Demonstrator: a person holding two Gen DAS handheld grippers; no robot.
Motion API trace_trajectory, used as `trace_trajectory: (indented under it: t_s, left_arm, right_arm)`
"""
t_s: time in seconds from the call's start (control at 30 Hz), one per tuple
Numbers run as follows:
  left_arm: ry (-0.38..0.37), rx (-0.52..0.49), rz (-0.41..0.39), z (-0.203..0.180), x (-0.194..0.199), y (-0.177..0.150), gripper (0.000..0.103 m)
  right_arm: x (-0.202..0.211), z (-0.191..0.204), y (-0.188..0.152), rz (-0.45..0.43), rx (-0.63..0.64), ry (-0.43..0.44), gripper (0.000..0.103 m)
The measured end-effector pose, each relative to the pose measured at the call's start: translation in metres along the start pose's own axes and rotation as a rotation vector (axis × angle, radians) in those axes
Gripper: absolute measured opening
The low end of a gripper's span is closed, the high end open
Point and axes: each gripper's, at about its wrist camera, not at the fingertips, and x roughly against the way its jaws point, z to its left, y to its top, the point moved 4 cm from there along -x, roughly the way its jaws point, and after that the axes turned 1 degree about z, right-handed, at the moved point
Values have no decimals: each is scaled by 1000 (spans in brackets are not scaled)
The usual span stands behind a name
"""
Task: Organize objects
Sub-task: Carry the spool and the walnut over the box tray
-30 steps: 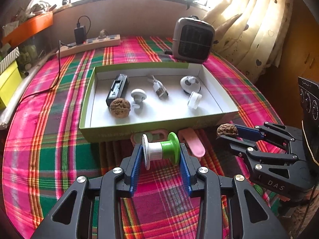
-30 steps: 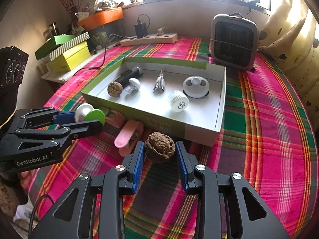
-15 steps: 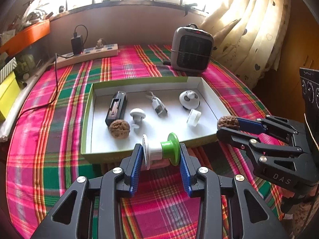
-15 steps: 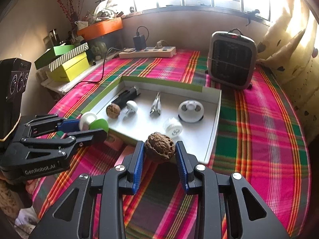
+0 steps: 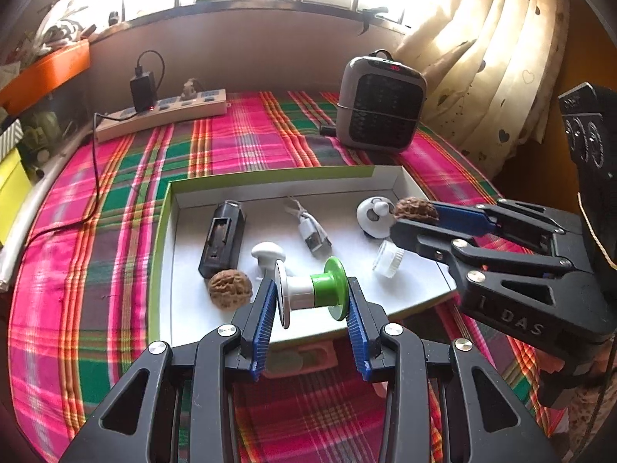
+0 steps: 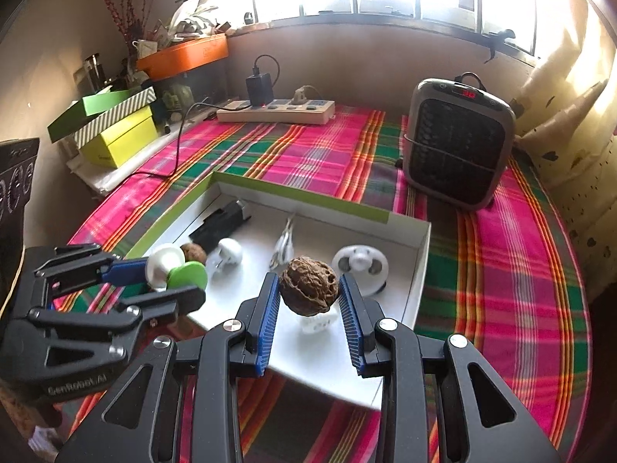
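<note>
My left gripper (image 5: 311,296) is shut on a white and green spool (image 5: 313,292), held above the near edge of the shallow white box with a green rim (image 5: 160,231). Seen from the right, that gripper (image 6: 175,276) hovers over the box's left side. My right gripper (image 6: 308,293) is shut on a walnut (image 6: 308,290), also above the box (image 6: 422,270), near its right end. Inside lie a second walnut (image 5: 230,289), a black battery holder (image 5: 223,239), a white knob (image 5: 268,252), a USB plug (image 5: 314,233), a round white gadget (image 5: 372,212) and a small white cap (image 5: 388,258).
A grey heater (image 5: 380,110) stands behind the box on the plaid cloth (image 5: 96,270). A power strip (image 5: 162,115) with a black charger lies at the back left. Pink pieces (image 5: 300,360) lie on the cloth just in front of the box. Yellow and green boxes (image 6: 115,131) stack at the left edge.
Both grippers have carried their loads forward from in front of the box to above its inside. Neither grip has changed.
</note>
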Motion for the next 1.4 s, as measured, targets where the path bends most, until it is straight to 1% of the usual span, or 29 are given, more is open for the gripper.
trace_trajectory:
  t_s: [0.33, 0.67, 0.83, 0.93, 1.4]
  left_arm:
    - [-1, 2, 27, 4, -19, 5, 34]
    - [6, 3, 60, 7, -35, 4, 33]
    - [10, 2, 60, 7, -38, 6, 34]
    - [32, -10, 56, 7, -40, 7, 34]
    - [52, -6, 55, 10, -43, 10, 34]
  right_arm:
    - [-27, -8, 22, 25, 5, -1, 33]
    - [-55, -10, 33, 74, 25, 6, 33]
    - [-66, -10, 34, 94, 35, 6, 33]
    - [-72, -10, 34, 110, 35, 5, 33]
    - [-86, -9, 32, 153, 41, 1, 33]
